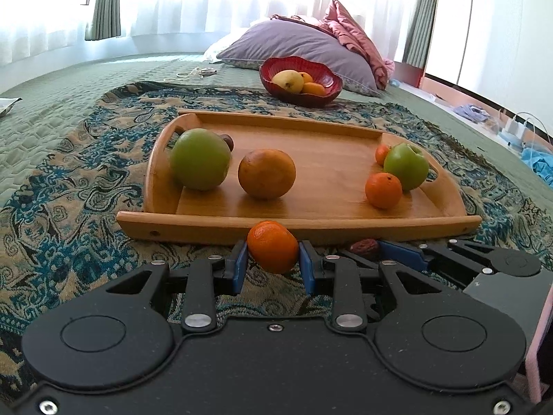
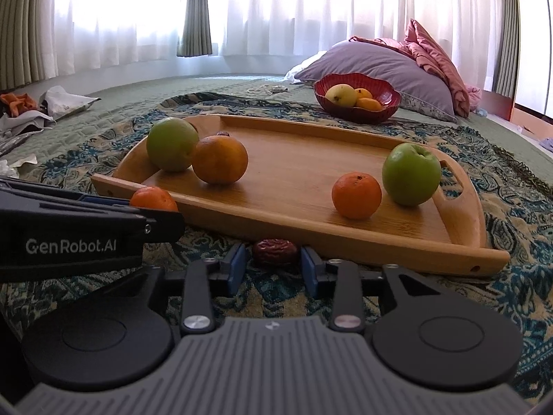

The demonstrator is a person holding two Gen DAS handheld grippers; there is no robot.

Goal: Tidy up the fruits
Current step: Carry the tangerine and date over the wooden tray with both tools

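A wooden tray (image 1: 300, 223) (image 2: 345, 238) lies on a patterned blanket. It holds two green apples (image 1: 200, 159) (image 1: 406, 166), a large orange (image 1: 266, 173), small mandarins (image 1: 383, 190) and a dark date behind the left apple. My left gripper (image 1: 273, 259) is shut on a mandarin (image 1: 273, 246) just before the tray's front edge; this mandarin (image 2: 153, 200) also shows in the right wrist view. My right gripper (image 2: 273, 263) has its blue pads beside a dark red date (image 2: 274, 251) (image 1: 364, 247) on the blanket; whether they press on it is unclear.
A red bowl (image 1: 300, 95) (image 2: 357, 110) with a yellow mango and oranges stands behind the tray. Purple and pink pillows (image 1: 293, 43) lie further back. Crumpled paper and bags (image 2: 52, 107) sit at far left. Chargers and cables (image 1: 515, 128) lie at right.
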